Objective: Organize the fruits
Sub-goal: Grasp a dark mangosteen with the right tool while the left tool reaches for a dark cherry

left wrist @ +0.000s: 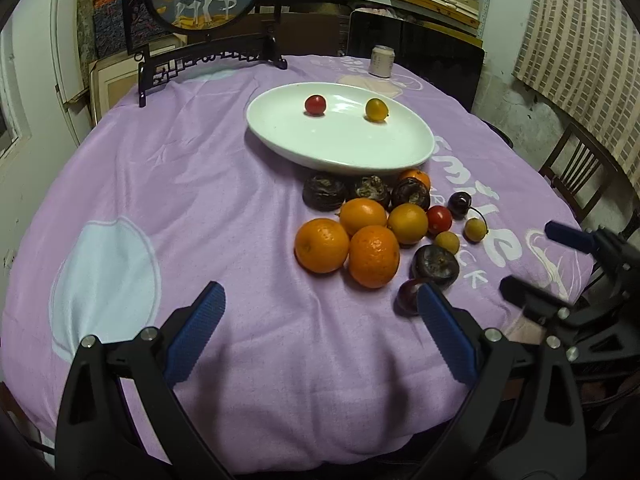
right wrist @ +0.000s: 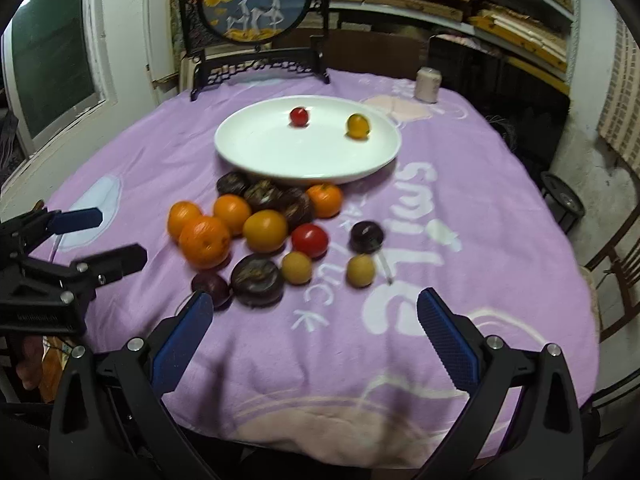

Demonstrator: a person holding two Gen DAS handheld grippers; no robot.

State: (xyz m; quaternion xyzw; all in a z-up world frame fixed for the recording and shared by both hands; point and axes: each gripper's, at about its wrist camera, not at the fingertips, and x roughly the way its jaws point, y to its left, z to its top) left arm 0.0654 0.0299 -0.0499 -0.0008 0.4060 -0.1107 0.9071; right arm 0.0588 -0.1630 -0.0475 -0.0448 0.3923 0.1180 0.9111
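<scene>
Evidently sorting has barely begun: only a red cherry tomato (left wrist: 315,104) and a yellow one (left wrist: 376,109) sit on the white plate (left wrist: 280,136), spaced apart. The remaining fruit pile (left wrist: 376,224) waits on the counter (left wrist: 200,200) just before the plate, while the left hand-held gripper (left wrist: 320,312) and right hand-held gripper (right wrist: 314,318) both hover empty, jaws spread, short of it.

We list a white plate (left wrist: 280,136) bearing a red tomato (left wrist: 315,104) and a yellow fruit (left wrist: 376,109), orange citrus (left wrist: 321,245), dark brown wrinkled fruits (left wrist: 324,192), lilac cloth (left wrist: 200,184) with white lettering, blue-ribbed black left gripper (left wrist: 320,320), pale can (left wrist: 383,61).
</scene>
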